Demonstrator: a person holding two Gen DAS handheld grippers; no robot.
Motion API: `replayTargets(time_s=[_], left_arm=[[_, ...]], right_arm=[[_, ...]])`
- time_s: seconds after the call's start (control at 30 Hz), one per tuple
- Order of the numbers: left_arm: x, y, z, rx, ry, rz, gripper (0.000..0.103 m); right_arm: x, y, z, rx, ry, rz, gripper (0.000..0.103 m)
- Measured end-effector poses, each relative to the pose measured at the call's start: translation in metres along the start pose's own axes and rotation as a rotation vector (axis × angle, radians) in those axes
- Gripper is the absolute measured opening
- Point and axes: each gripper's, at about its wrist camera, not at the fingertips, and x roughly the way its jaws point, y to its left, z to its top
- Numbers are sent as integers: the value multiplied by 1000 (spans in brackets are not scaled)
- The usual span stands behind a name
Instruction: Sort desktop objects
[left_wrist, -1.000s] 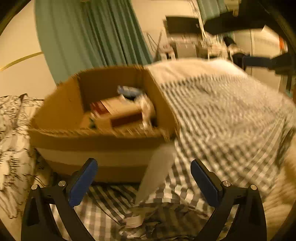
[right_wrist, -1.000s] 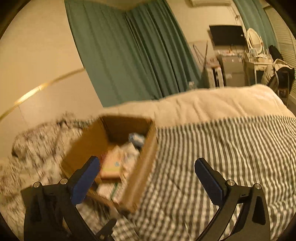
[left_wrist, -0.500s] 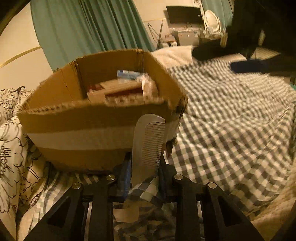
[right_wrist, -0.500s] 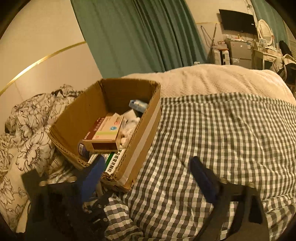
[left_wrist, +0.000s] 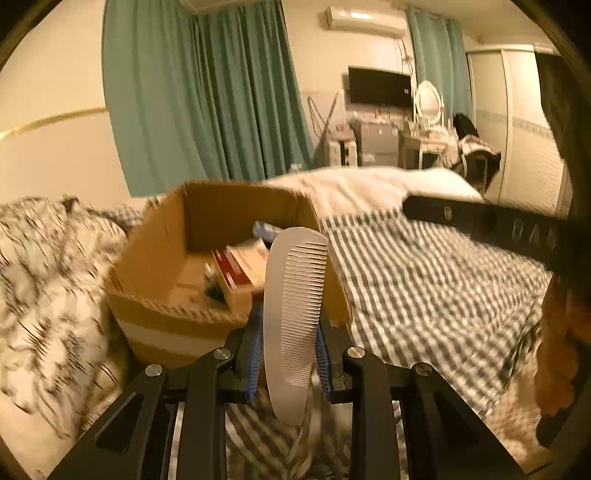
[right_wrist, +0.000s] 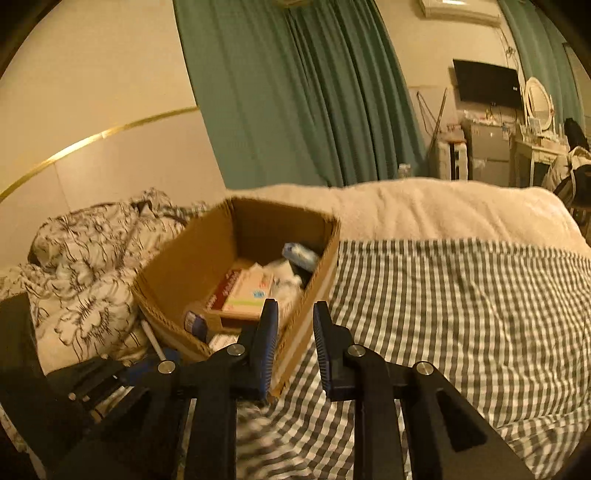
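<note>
Sorting is well underway: your cardboard box (left_wrist: 155, 258) on the bed (right_wrist: 461, 295) already holds several items. Your left gripper (left_wrist: 288, 354) pinches the comb (left_wrist: 295, 314), lifted since a second ago, not yet dropped in. Your right gripper (right_wrist: 295, 332), spread then, is closing on nothing.

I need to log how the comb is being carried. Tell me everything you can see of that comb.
The comb is pale, off-white and looks like plastic: one flat piece with a rounded, curved spine on its left side and a row of fine teeth on its right. It stands nearly upright, tilted slightly, clamped near its lower half between the blue pads of the left gripper, with its bottom tip hanging below them. It is held off the checked bedspread, in front of the open cardboard box. Nothing else touches it.
</note>
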Motion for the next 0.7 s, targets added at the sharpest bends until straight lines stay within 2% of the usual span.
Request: replayTargets(time_s=[0.2,0.43,0.57,0.7], left_arm=[[-23,20,40,-34,-100,39,25],[-12,46,99,-67,-199,96,26],[18,55,119,-73,-183,114,26],[66,63,113,-84,-100,125,26]], right_arm=[[-7,1,15,5,-32,4,19],[-3,12,44,-24,-70,14,19],[15,14,59,-14,-65,31,19],[45,14,63,-15,-20,59,19]])
